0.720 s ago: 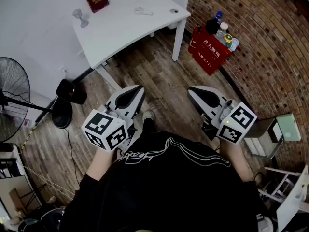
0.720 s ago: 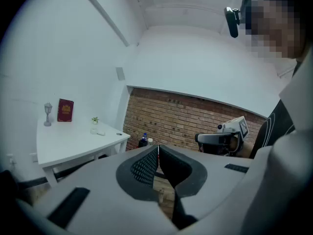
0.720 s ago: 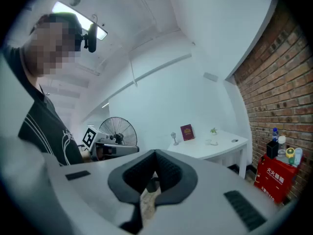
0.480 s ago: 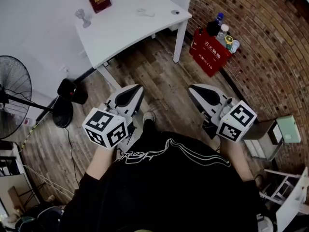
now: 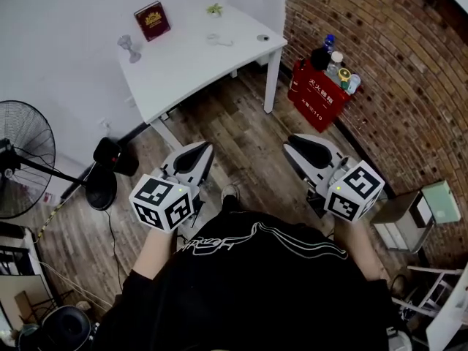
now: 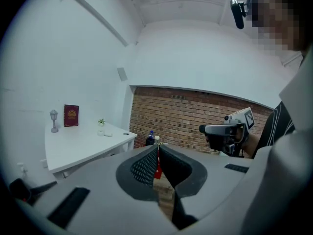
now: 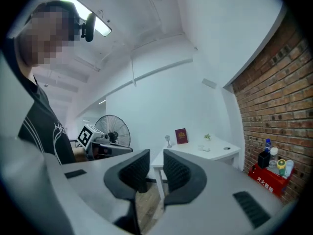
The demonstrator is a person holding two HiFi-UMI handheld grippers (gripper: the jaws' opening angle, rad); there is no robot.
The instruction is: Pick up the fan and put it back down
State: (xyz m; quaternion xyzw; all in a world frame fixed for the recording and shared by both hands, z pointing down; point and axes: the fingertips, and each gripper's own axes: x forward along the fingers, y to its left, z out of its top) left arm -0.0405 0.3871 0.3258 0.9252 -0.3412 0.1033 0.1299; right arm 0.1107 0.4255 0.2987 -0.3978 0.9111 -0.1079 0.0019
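The black standing fan (image 5: 22, 168) is at the far left of the head view, its round base (image 5: 100, 189) on the wooden floor; it also shows far off in the right gripper view, where the fan (image 7: 113, 129) stands behind my left gripper. My left gripper (image 5: 207, 146) hangs over the floor well to the right of the fan, jaws closed tip to tip on nothing (image 6: 157, 151). My right gripper (image 5: 287, 142) is level beside it. A narrow gap shows between its pads (image 7: 156, 156), with nothing in it.
A white table (image 5: 197, 57) stands ahead with a red book (image 5: 152, 20) and a small lamp ornament (image 5: 129, 47). A red crate of bottles (image 5: 316, 93) sits by the brick wall. A black bag (image 5: 110, 153) and cables lie near the fan base.
The head view has shifted slightly, so the fan and table sit a little lower and further right. Both grippers keep their pose and stay empty.
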